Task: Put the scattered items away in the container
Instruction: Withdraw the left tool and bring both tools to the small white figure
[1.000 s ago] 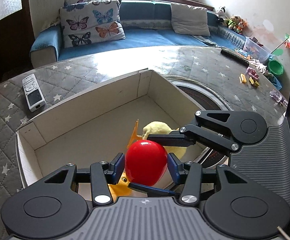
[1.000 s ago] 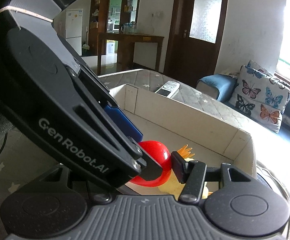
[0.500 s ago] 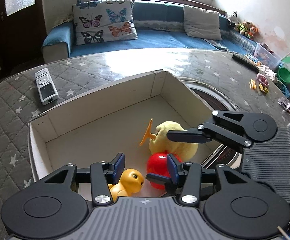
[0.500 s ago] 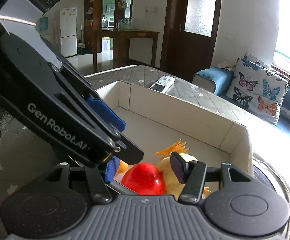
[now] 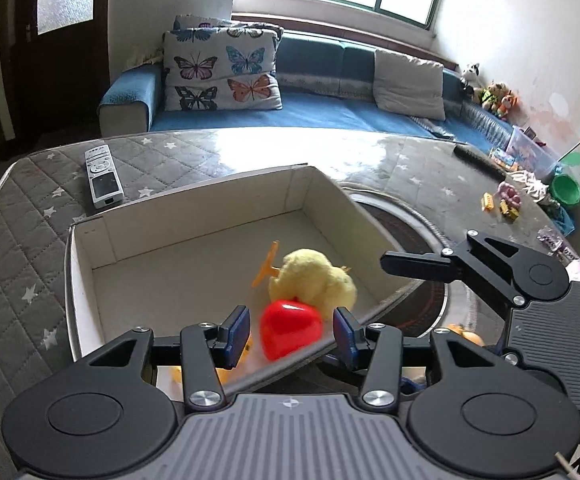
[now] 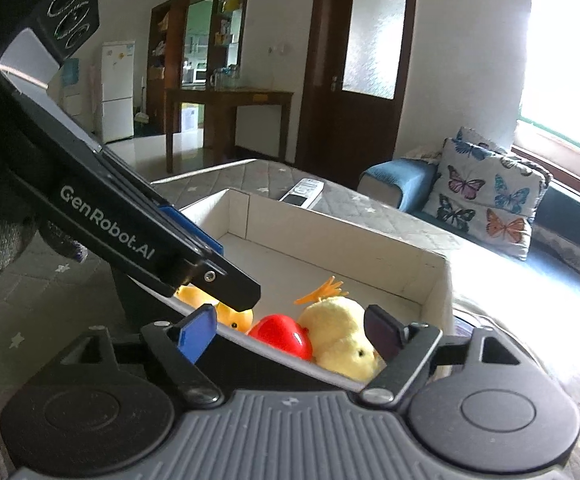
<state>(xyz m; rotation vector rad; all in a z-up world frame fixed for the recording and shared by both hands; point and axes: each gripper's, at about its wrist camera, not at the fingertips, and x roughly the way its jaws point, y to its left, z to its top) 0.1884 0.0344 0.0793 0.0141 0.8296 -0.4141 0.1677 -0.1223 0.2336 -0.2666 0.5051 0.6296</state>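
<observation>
A shallow cardboard box [image 5: 194, 196] stands on the quilted table. Inside it lie a red heart-shaped toy [image 5: 290, 332], a yellow plush chick [image 5: 314, 282] and an orange rubber duck [image 6: 232, 316], all near the box's near corner. The red toy [image 6: 282, 336] and the chick [image 6: 344, 340] also show in the right wrist view. My left gripper [image 5: 292, 336] is open and empty, raised above the box's near wall. My right gripper [image 6: 290, 330] is open and empty beside it, just outside the box [image 6: 330, 236].
A white remote [image 5: 102, 176] lies on the table beyond the box's far left corner. Small toys [image 5: 504, 200] and a green bowl [image 5: 568, 190] sit at the table's far right. A round dark inset [image 5: 406, 236] lies right of the box. A blue sofa [image 5: 310, 104] stands behind.
My left gripper let go of the red toy, which now lies in the box next to the chick. Both grippers have drawn back and up from the box.
</observation>
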